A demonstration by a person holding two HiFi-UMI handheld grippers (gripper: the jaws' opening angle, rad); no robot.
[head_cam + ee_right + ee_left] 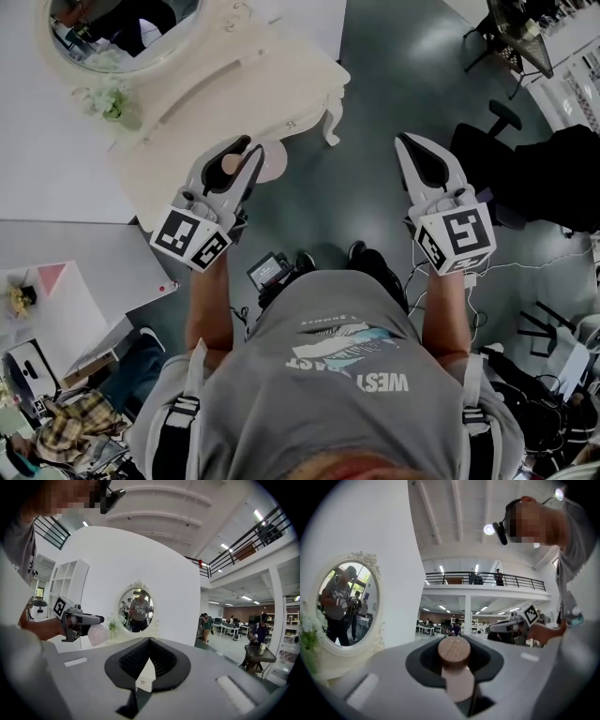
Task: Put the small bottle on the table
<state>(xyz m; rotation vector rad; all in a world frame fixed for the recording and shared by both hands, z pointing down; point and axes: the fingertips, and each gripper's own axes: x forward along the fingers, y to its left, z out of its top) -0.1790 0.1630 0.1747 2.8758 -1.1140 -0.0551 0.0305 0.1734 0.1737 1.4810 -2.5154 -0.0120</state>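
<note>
The left gripper (246,150) has its jaws partway closed on the small bottle (457,667), gripping it just below its wooden cap; the bottle hangs in the air by the front edge of the white table (216,94), so the carry is under way. The right gripper (150,641) is closed and empty; next, I judge, comes moving the bottle over bare tabletop, lowering it upright, then releasing

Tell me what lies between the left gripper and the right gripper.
Only bare grey floor, by the head view. The left gripper holds the small bottle.
</note>
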